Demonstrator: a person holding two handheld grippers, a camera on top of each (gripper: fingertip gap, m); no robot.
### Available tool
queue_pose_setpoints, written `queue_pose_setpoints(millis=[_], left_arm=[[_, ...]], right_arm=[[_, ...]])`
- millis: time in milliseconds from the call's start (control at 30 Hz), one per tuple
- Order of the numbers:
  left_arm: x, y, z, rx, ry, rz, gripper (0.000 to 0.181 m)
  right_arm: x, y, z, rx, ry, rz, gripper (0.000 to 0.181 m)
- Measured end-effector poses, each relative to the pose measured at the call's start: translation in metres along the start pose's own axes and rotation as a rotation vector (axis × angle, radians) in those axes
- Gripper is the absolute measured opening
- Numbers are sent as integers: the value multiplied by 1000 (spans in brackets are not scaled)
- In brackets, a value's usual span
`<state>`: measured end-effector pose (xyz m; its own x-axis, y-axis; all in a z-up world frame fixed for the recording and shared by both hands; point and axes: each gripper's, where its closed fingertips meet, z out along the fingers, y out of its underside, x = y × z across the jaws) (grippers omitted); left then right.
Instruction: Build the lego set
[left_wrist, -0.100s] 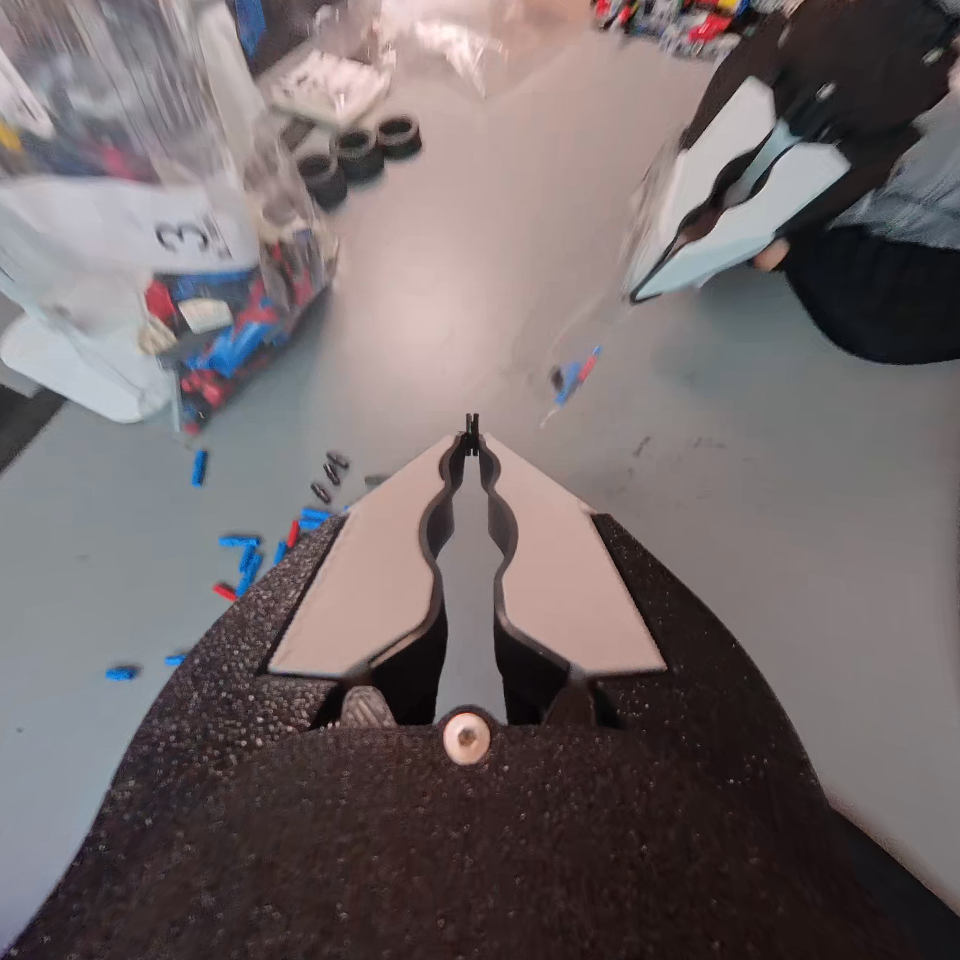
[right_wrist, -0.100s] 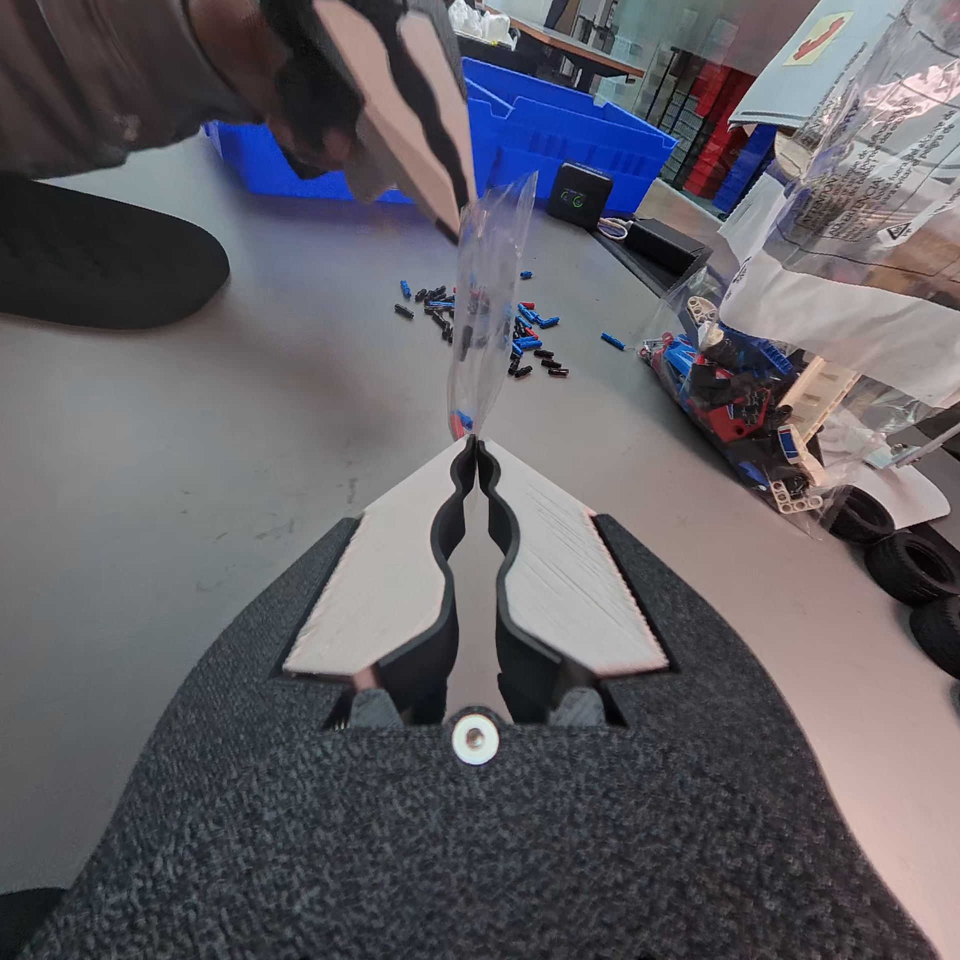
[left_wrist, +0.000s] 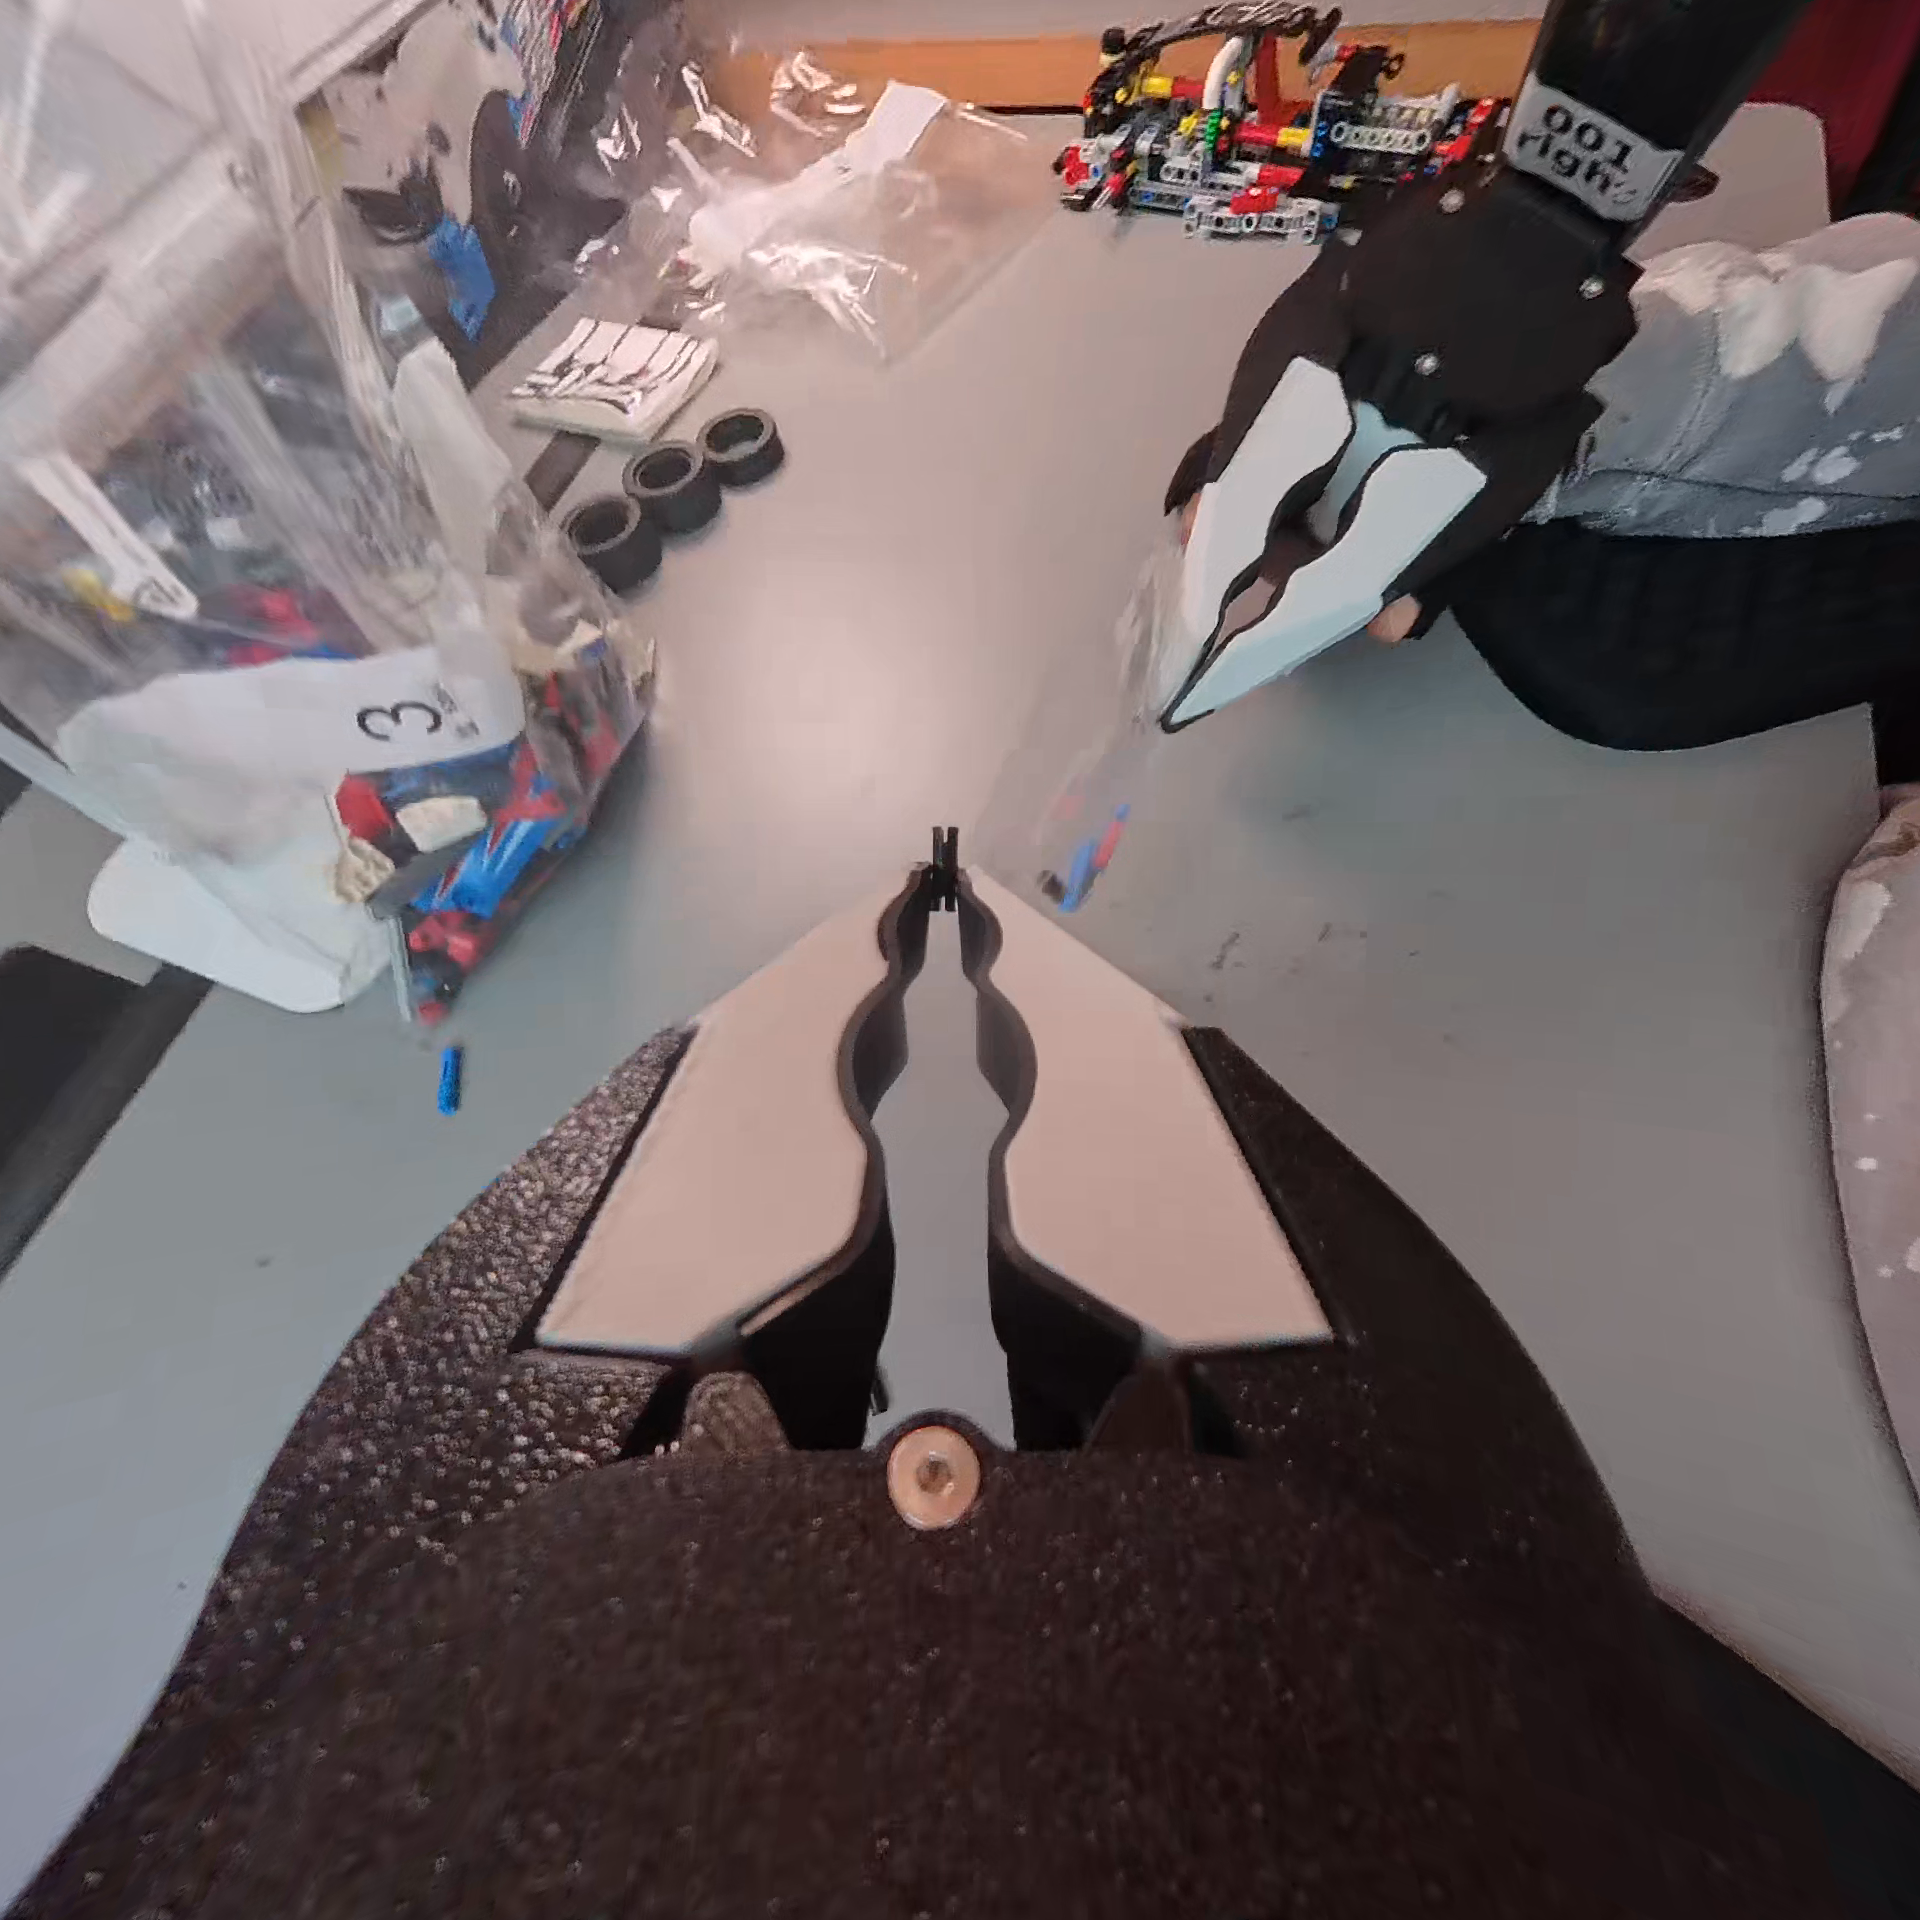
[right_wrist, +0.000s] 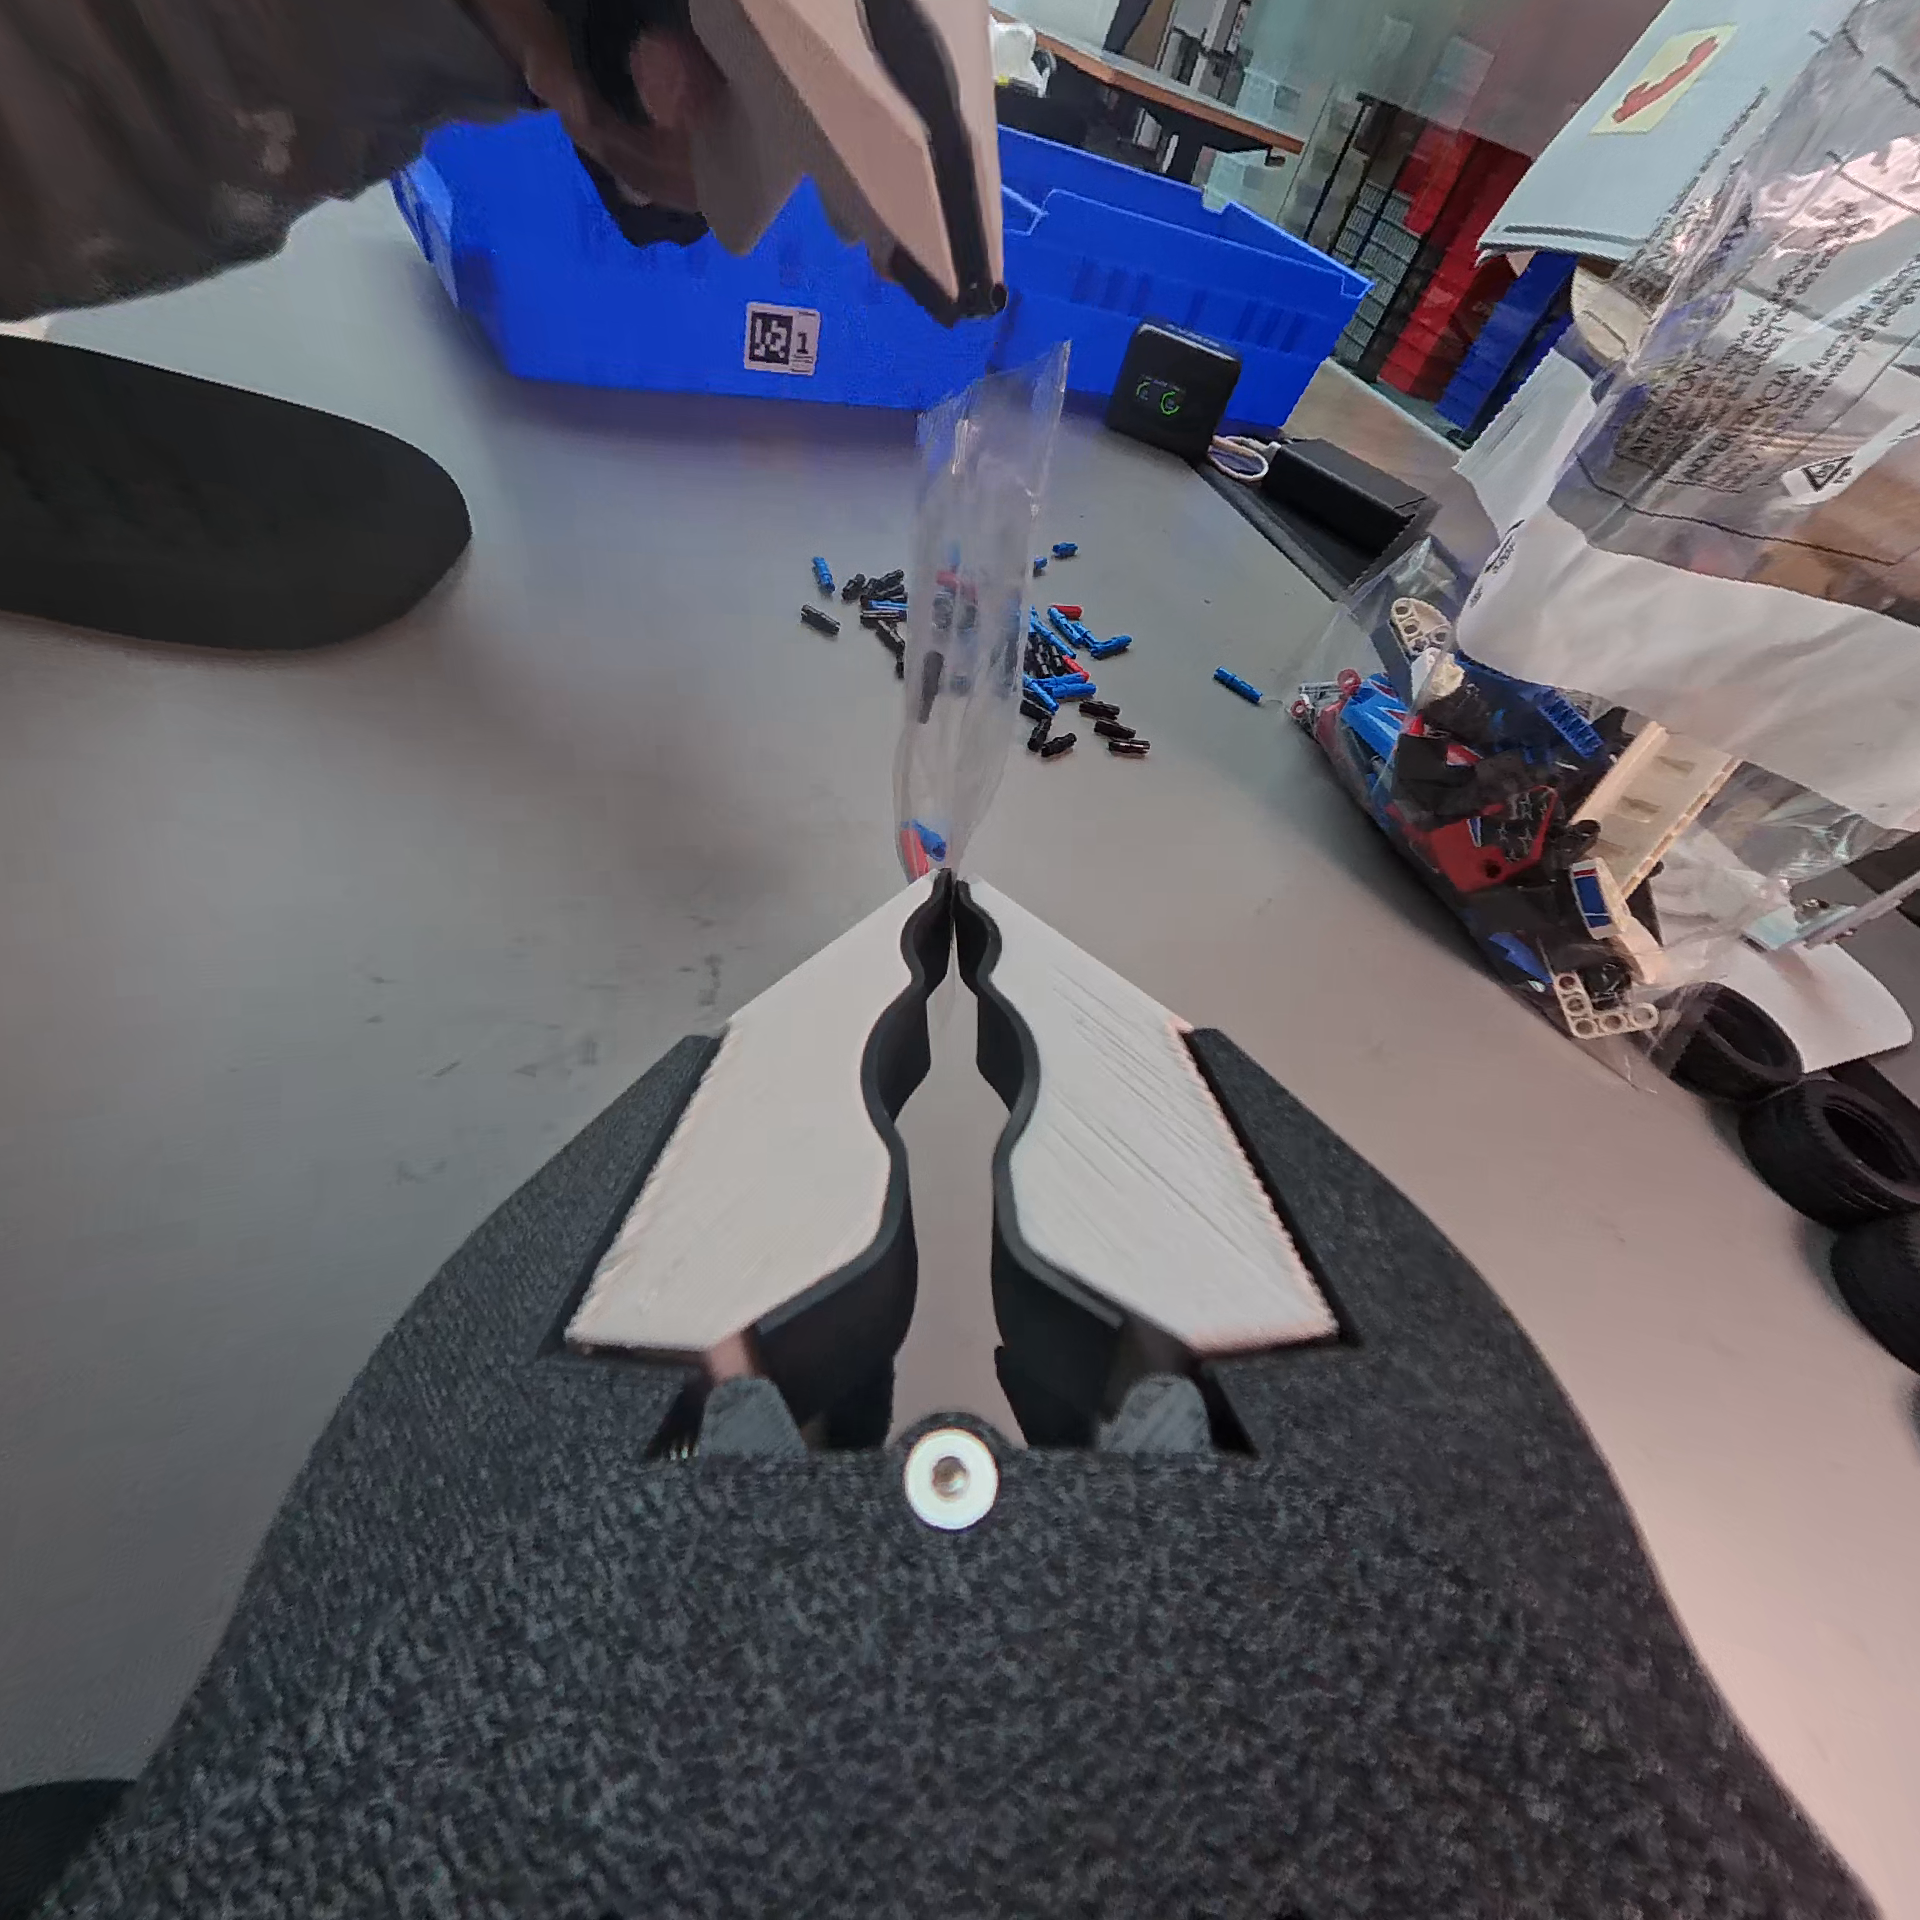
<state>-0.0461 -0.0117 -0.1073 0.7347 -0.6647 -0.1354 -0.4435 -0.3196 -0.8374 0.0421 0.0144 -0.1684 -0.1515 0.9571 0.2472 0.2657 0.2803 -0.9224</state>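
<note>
My left gripper is shut on a small black pin that sticks out past its tips, held above the grey table. My right gripper is shut on the bottom corner of a small clear bag, which holds a few blue and red pins and stands upright. In the right wrist view the left gripper hangs just above the bag's top. In the left wrist view the right gripper is at the upper right with the bag below it. A part-built Lego car stands at the far edge.
Loose black and blue pins lie in a pile beyond the bag. A large clear bag of Lego parts and black tyres are to the right. A blue bin and a black device stand behind. A person's sleeve rests left. One gripper's finger ends stand about 12 cm off the other's.
The left gripper has lifted and tilted up, so the pin pile has left its view and the car model shows. The right gripper still holds the bag.
</note>
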Motion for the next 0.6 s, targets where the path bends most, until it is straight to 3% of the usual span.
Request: queue_pose_setpoints(millis=[267, 400, 500, 600], left_arm=[[22, -4, 16, -61, 114, 63, 14], [-7, 5, -1, -38, -18, -24, 15], [-32, 62, -12, -177, -132, -163, 16], [-26, 124, -10, -310, -149, -303, 18]], right_arm=[[-5, -2, 0, 5, -9, -13, 0], [-1, -1, -1, 6, -2, -3, 0], [3, -2, -3, 9, 12, 6, 0], [5, -2, -4, 18, 8, 25, 0]])
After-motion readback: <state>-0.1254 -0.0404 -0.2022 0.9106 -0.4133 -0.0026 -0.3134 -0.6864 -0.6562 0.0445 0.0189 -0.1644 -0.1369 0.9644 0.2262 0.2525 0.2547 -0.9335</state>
